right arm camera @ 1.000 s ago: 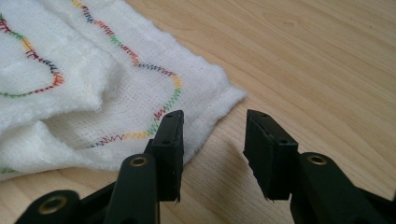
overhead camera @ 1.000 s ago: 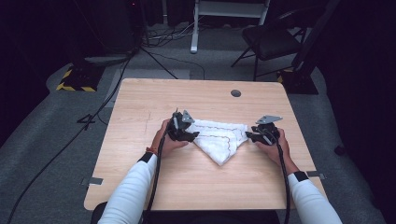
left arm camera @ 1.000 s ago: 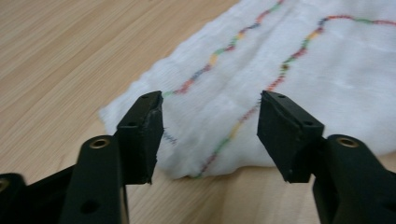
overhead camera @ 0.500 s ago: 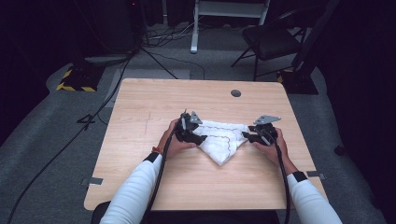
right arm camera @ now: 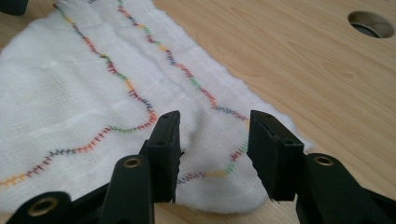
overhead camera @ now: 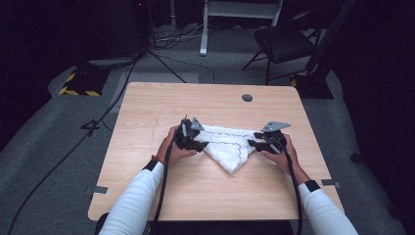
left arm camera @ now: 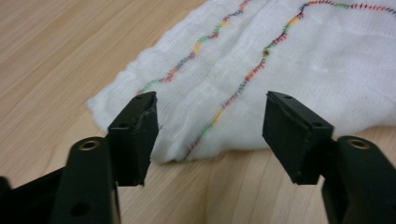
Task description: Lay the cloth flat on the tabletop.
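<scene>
Grippers first: the left gripper [left arm camera: 212, 135] has its jaws apart with nothing pinched, hovering just over one corner of a white cloth [overhead camera: 227, 147]. Its jaws have just been opening, and no fabric sits between them; the corner lies below and beyond the pads. The right gripper [right arm camera: 215, 149] is also open, its jaws having just been widening too, and it straddles a small raised ridge of cloth near the opposite corner without pressing on it.

The cloth lies folded into a rough triangle at the middle of the table [overhead camera: 147, 112], its point toward the person, with wavy lines of coloured stitching [left arm camera: 243, 84] running across it. It seems the fold has just been laid down and both corners let go.

To do this step well, I would lift both grippers off evenly, so that neither pad snags the loose weave and drags the fold out of line. Any next grip should take the corner squarely, low to the wood, catching all layers together rather than the top one alone.

Count: two grippers, two hands, one cloth, one table, one round hole [overhead camera: 247, 98] near the table's far edge, and one chair [overhead camera: 284, 41] on the floor beyond.
</scene>
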`<state>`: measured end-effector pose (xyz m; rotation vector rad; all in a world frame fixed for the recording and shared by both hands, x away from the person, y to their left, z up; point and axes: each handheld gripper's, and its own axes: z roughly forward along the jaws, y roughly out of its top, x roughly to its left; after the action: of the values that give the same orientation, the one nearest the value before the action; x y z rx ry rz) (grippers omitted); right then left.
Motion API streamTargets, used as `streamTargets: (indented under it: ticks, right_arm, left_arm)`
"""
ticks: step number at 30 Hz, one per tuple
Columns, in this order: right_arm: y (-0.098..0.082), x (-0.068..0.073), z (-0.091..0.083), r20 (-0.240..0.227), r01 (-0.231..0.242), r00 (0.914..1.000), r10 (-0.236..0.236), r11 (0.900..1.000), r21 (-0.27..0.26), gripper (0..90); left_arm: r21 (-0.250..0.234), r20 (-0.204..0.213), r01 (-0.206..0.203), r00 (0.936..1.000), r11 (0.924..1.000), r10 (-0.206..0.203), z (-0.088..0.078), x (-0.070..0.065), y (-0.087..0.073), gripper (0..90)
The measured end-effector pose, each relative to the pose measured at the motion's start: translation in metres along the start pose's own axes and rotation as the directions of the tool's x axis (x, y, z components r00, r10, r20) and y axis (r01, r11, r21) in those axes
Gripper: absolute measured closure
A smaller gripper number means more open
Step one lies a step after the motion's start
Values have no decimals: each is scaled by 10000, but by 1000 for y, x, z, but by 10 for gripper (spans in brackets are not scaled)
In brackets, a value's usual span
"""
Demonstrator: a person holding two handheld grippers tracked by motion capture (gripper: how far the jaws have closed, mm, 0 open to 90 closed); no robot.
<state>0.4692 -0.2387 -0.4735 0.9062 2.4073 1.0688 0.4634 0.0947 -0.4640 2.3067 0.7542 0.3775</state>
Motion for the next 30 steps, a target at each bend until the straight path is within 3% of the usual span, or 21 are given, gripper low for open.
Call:
streamTargets:
  ticks: [4, 7, 11, 15, 17, 18, 20, 22, 25, 28, 30]
  right_arm:
    - [7, 2, 3, -208, -257, 9995, 255, 9996, -98, 518]
    - [9, 5, 12, -220, -192, 9996, 196, 9996, 188, 504]
    - [9, 4, 22, -276, -478, 9984, 492, 9976, 495, 496]
    - [9, 4, 29, -249, -436, 9987, 455, 9965, 716, 498]
    - [9, 6, 33, -219, -393, 9989, 413, 9958, 832, 503]
    - [10, 7, 35, -286, -359, 9988, 385, 9955, 881, 534]
    - [11, 9, 36, -346, -253, 9990, 284, 9958, 877, 580]
    - [11, 10, 36, -384, -242, 9989, 277, 9957, 890, 605]
    - [11, 11, 36, -732, -255, 9968, 321, 9957, 894, 742]
    - [11, 12, 36, -880, -197, 9957, 275, 9959, 878, 800]
    - [12, 12, 36, -845, -93, 9963, 167, 9962, 866, 837]
  left_arm:
    - [-32, -129, 95, 9999, 10000, -95, -12, 2, -11, 262]
    - [2, -280, -39, 9996, 10000, 39, -22, 0, -23, 224]
    - [8, -370, -34, 9993, 10000, 34, -37, -2, -43, 213]
    - [29, -438, 99, 9990, 9999, -98, -43, -3, -56, 198]
    - [213, -259, 159, 9995, 9996, -154, -45, -3, -62, 182]
    - [313, -77, 252, 9997, 9992, -250, -46, -2, -65, 167]
    - [232, -377, 181, 9991, 9996, -173, -50, -4, -72, 170]
    - [440, -417, 107, 9991, 9990, -88, -51, -5, -77, 168]
    - [577, -39, 434, 9991, 9974, -433, -53, -2, -83, 169]
    - [368, -413, 531, 9978, 9979, -515, -55, -1, -89, 166]
    - [552, -448, 465, 9980, 9974, -441, -54, -2, -91, 168]
